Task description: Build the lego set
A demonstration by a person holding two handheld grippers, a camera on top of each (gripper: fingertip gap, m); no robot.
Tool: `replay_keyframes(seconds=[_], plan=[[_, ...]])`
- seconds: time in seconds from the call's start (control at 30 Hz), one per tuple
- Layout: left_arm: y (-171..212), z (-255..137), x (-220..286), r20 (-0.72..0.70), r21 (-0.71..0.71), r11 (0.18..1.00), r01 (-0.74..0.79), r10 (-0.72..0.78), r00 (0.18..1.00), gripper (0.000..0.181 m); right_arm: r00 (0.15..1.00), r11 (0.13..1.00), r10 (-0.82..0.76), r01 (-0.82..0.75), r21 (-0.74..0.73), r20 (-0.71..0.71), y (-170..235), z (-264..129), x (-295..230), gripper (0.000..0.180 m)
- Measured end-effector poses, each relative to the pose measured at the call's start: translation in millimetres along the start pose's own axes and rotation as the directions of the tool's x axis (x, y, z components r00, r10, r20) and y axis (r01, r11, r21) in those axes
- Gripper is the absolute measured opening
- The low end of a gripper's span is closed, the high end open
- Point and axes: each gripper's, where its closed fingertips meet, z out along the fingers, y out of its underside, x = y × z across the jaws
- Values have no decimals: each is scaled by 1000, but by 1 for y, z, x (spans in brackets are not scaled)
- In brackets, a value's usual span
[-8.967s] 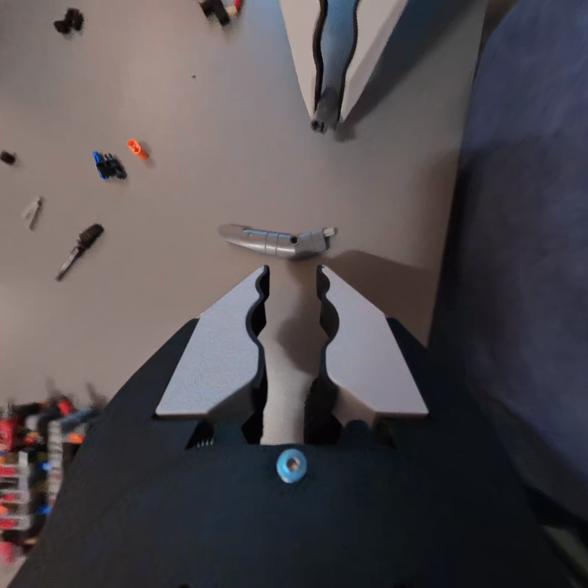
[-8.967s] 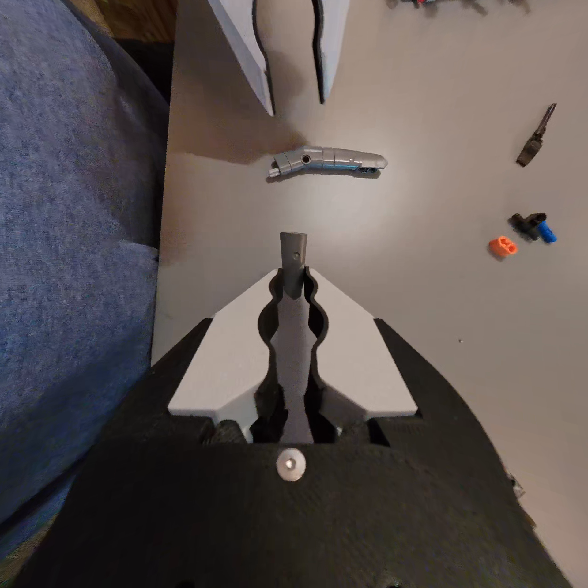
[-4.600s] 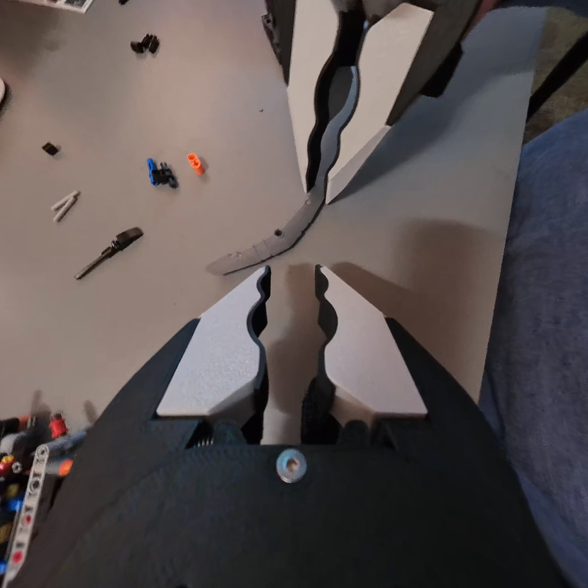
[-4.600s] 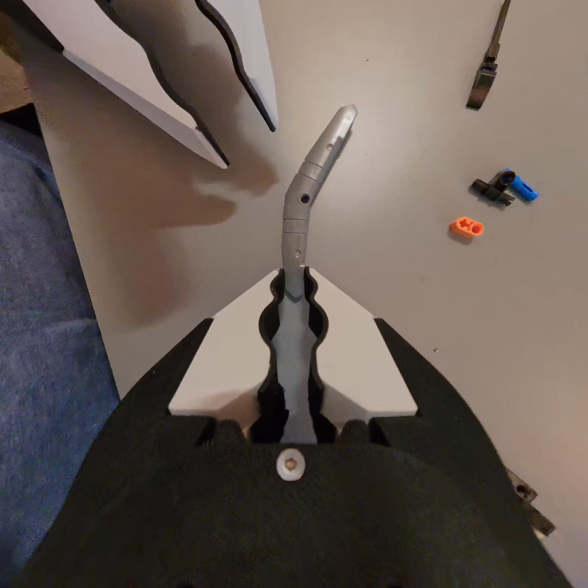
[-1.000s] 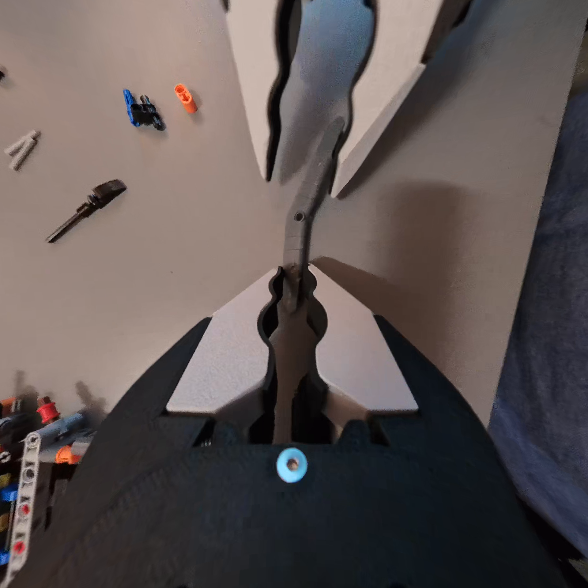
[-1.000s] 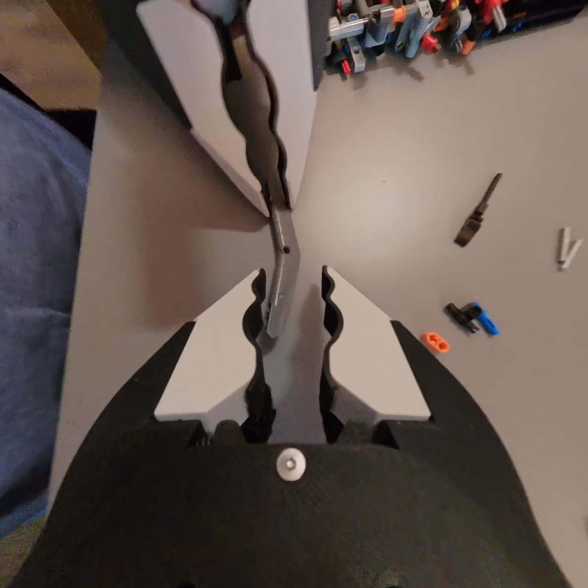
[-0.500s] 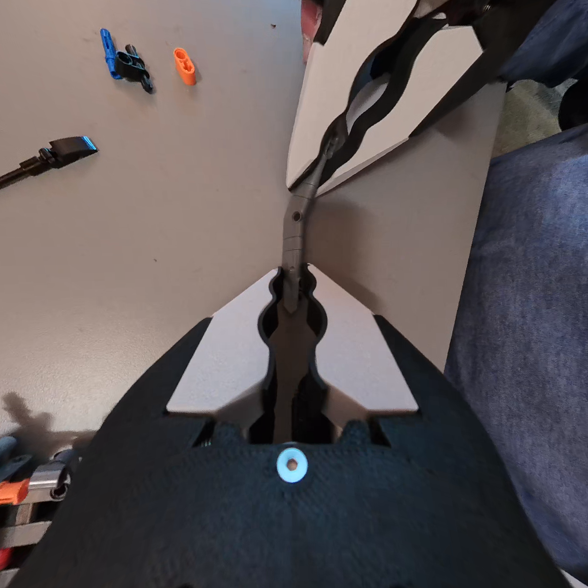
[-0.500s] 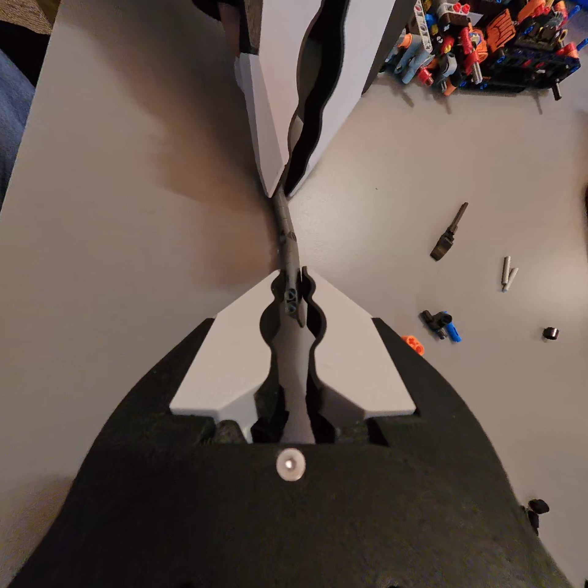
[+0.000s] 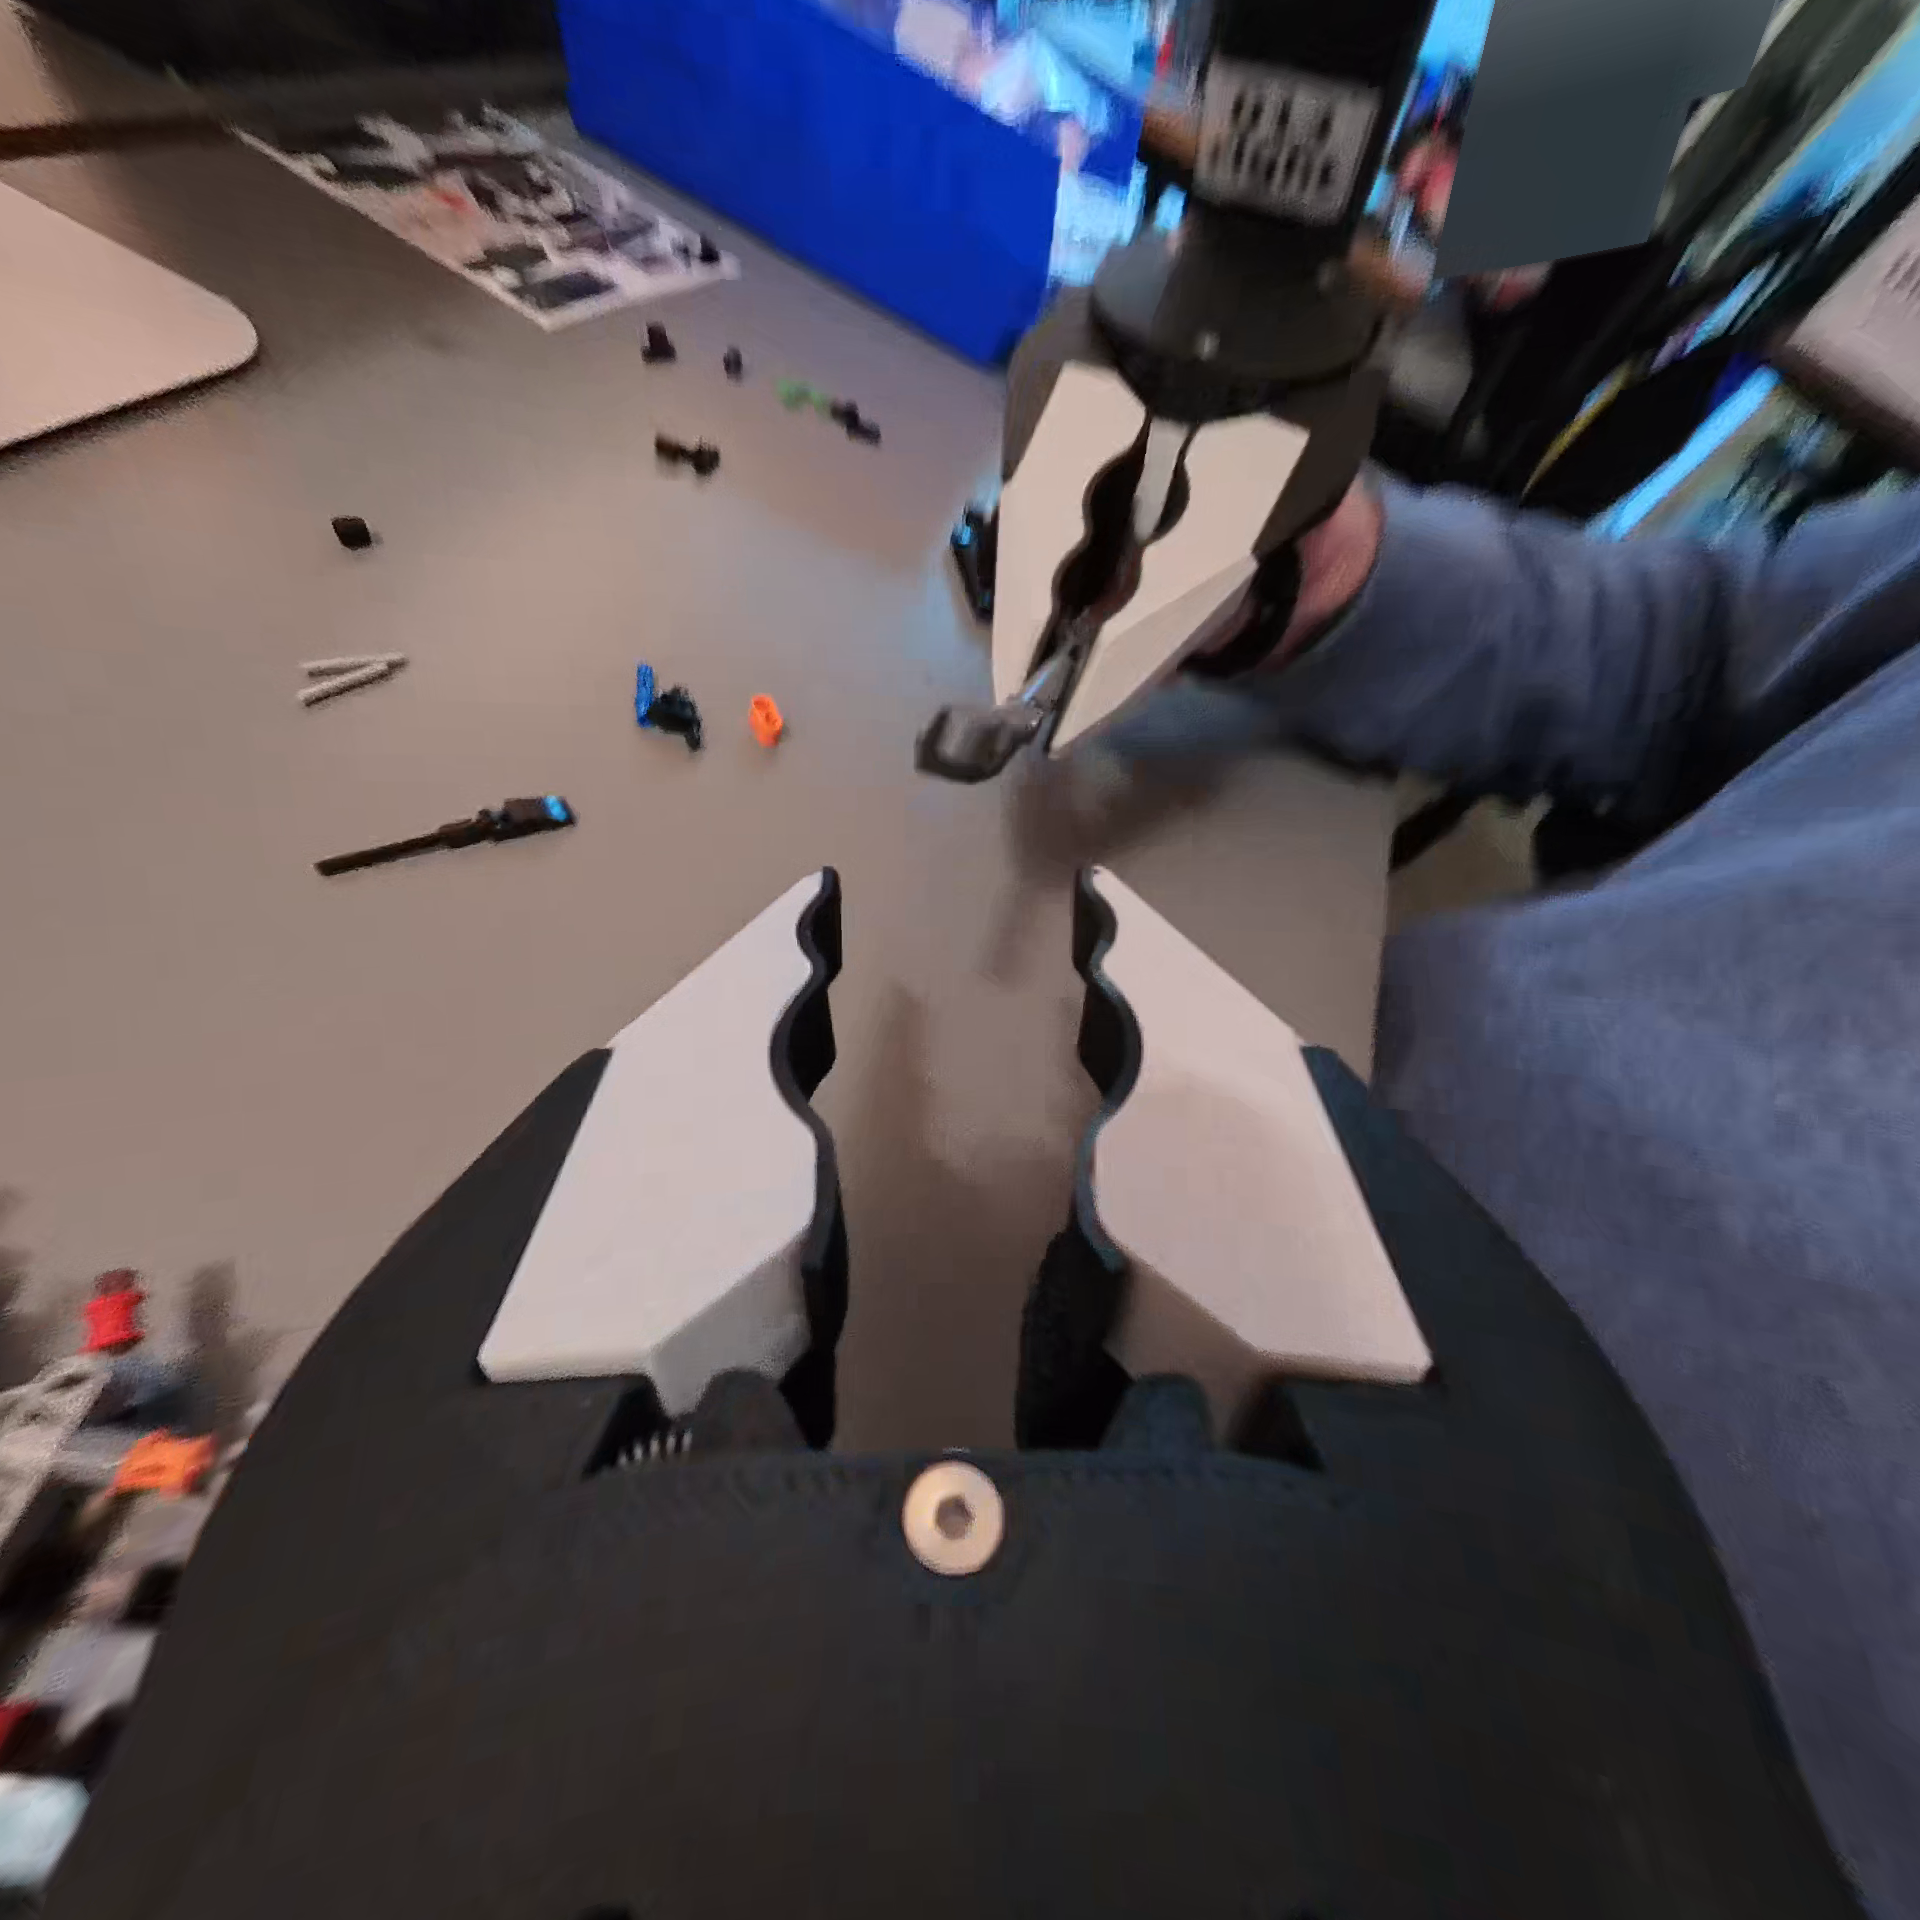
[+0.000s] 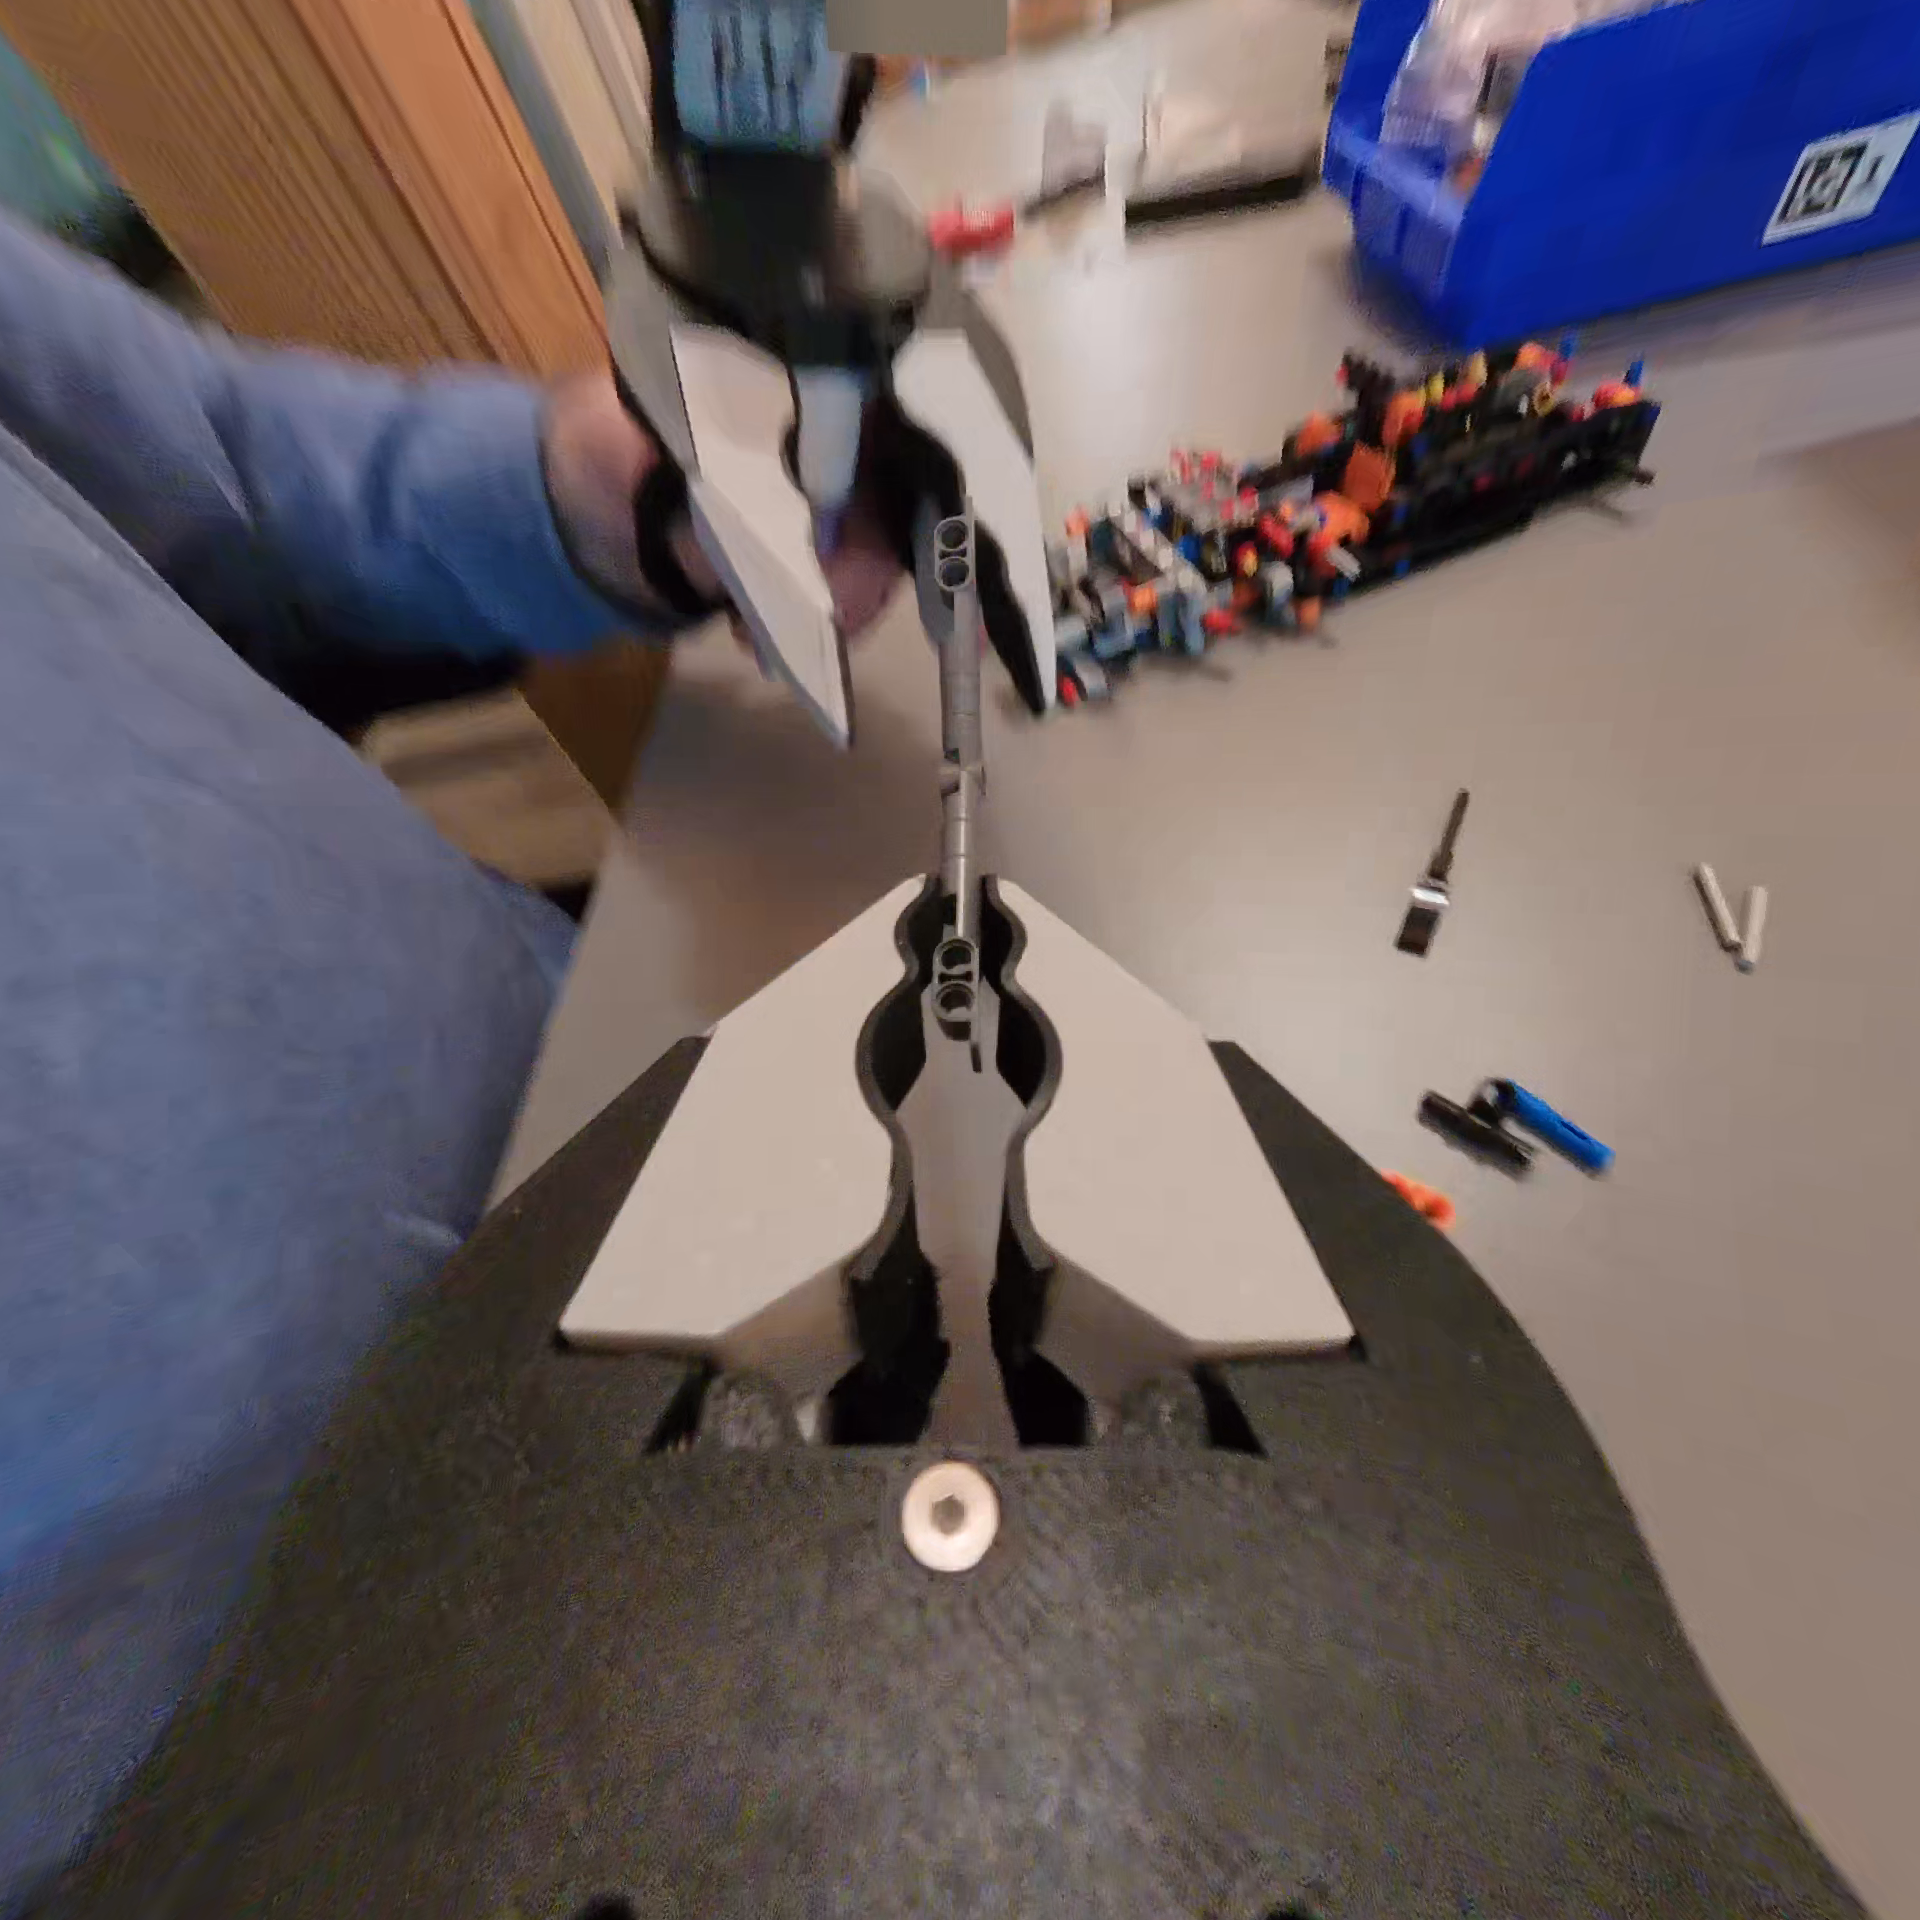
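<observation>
1. Right tongs point(image 10: 961, 904) closed on the grey lego beam point(image 10: 958, 790), held clear above the surface point(image 10: 1351, 790).
2. Left tongs point(image 9: 954, 894) parted, holding nothing; beam's far end lies between their fingers in the right wrist view.
3. Grey surface carries loose pieces: black axle piece point(image 10: 1434, 873), blue-black connector point(image 10: 1512, 1127), part-built model point(image 10: 1351, 499).
4. Beyond: blue bin point(image 10: 1621, 156), wooden panel point(image 10: 312, 187).
</observation>
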Motion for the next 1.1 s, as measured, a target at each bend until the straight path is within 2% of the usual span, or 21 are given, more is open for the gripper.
replay_keyframes(seconds=[0.13,0.33,0.5,0.73,0.8,0.93,1.1], plan=[[-31,5,14,-111,230,963,139,-116,987,36,987,971,132,-147,190,90,-29,1,-8,4],[-59,-6,20,-153,398,903,161,-107,982,19,969,929,205,-237,284,137,-37,2,-13,4],[-64,-10,21,-204,441,875,202,-122,971,6,950,906,246,-295,304,191,-33,2,-19,4],[-66,-8,21,-209,444,873,203,-119,971,5,944,892,260,-315,324,203,-31,3,-19,5],[-69,-10,19,-211,453,868,204,-118,970,5,943,896,266,-318,309,199,-31,3,-17,14],[-70,-15,15,-195,449,875,183,-103,975,5,967,928,225,-249,278,117,-30,-4,-11,27],[-59,-18,6,-171,397,900,183,-123,978,5,991,968,121,-107,228,-51,-29,-29,2,25]])
